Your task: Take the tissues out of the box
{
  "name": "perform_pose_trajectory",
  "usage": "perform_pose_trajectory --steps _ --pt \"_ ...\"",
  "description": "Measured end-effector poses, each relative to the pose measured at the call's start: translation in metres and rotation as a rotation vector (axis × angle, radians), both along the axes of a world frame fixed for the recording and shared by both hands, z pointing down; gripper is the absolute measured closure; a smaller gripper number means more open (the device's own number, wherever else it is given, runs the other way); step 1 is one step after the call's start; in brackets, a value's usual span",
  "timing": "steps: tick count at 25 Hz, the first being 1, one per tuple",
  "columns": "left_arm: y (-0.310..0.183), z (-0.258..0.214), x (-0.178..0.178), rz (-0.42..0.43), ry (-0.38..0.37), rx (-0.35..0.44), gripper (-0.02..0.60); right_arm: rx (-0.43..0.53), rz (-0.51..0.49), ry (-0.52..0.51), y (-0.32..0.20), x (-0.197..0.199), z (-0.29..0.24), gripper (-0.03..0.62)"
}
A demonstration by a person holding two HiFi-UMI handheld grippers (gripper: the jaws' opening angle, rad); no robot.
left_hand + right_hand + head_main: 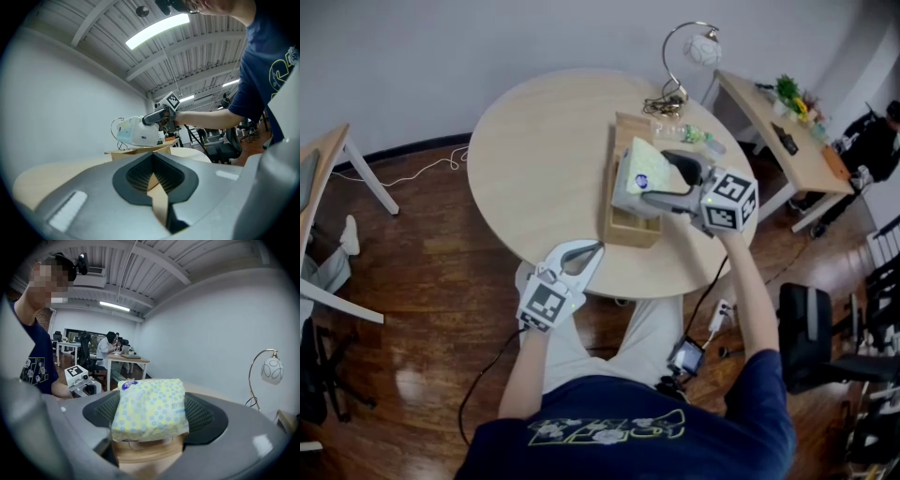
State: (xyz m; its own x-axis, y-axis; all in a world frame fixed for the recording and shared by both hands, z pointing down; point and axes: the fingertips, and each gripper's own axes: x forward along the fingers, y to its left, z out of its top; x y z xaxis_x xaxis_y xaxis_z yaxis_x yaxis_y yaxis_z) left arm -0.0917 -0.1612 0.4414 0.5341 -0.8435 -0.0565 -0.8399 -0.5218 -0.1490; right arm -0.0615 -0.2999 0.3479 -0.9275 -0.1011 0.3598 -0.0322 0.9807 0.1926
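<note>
Found right gripper (661, 181) clamped on the tissue pack (637, 172), one jaw on each long side, pads pressed into the wrapper. Read the pack as soft plastic, white and pale yellow with blue dots, dark blue label at one corner. Placed it just above the wooden box (630, 230), over the box's far half, out of the cavity. Couldn't tell whether its underside touched the rim. Saw bare wood of the box directly under the pack in the right gripper view.

Noted round table (525, 159) under the box, box's long axis running away from the person.

Spotted left gripper (591, 251) on the near-left side of the box, well apart from it and roughly level. Checked its jaws: tips together, nothing gripped, only a sliver of beige surface visible through the gap behind the tips.

Logged clear bottle (701, 141) lying just beyond the box's far right corner, and lamp (703, 49) further beyond the box, with cables at its base.
</note>
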Motion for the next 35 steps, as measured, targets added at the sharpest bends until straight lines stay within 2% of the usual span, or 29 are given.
perform_pose_trajectory --steps 12,22,28,35 --pt "0.001 -0.001 -0.001 0.003 -0.004 0.006 0.580 0.058 0.033 0.020 -0.005 0.031 -0.012 0.171" --pt "0.002 -0.001 -0.003 -0.001 0.007 -0.004 0.580 0.055 0.095 0.059 -0.010 0.068 -0.006 0.171" --pt "0.000 -0.001 -0.003 -0.003 0.001 -0.006 0.580 0.033 0.123 0.048 -0.026 0.089 -0.001 0.171" --pt "0.000 -0.001 -0.003 -0.004 0.003 -0.013 0.580 0.009 0.160 0.072 -0.028 0.102 0.009 0.171"
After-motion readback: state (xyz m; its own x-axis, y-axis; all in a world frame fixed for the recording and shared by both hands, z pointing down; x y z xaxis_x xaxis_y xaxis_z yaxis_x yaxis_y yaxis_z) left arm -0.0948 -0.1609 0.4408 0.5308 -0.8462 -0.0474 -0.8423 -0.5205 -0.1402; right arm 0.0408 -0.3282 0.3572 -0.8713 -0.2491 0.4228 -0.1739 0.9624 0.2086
